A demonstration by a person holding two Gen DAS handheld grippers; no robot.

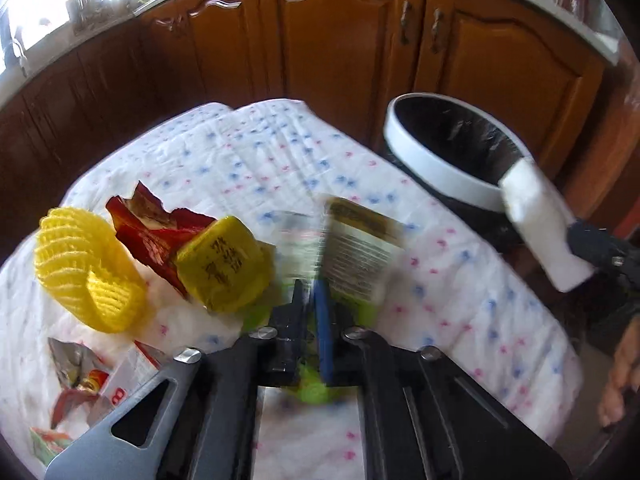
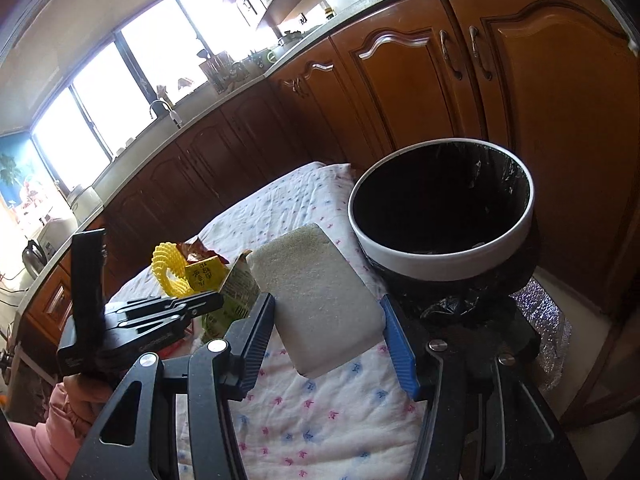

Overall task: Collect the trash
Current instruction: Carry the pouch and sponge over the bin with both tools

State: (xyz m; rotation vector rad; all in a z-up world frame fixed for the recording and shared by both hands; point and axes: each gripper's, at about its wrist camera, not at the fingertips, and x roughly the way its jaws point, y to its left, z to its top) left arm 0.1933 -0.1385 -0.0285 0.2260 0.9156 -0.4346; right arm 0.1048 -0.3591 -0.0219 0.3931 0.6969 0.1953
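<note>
- Two grippers are working at once: my right gripper (image 2: pixel 328 312) is clamping a white sponge block (image 2: pixel 320 300) between its blue pads, and it is hanging just short of the trash bin (image 2: pixel 440 256).
- My left gripper (image 1: pixel 314 300) is pressed together on the bottom edge of a green printed packet (image 1: pixel 356 252), which is standing up from the tips, blurred.
- I am judging the step in hand as carrying both pieces over to the bin, which is sitting past the far right corner of the flowered cloth (image 1: pixel 240 152).
- To do it well, I am thinking the sponge should be fully over the black liner before my right jaws part, since its rim is near but not yet under the block.
- With only a thin edge pinched, the packet may slip, so a steady swing seems wise.
- Still waiting on the cloth are a yellow foam net (image 1: pixel 88 268), a red wrapper (image 1: pixel 148 224) and a yellow carton (image 1: pixel 224 260), close beside one another.
</note>
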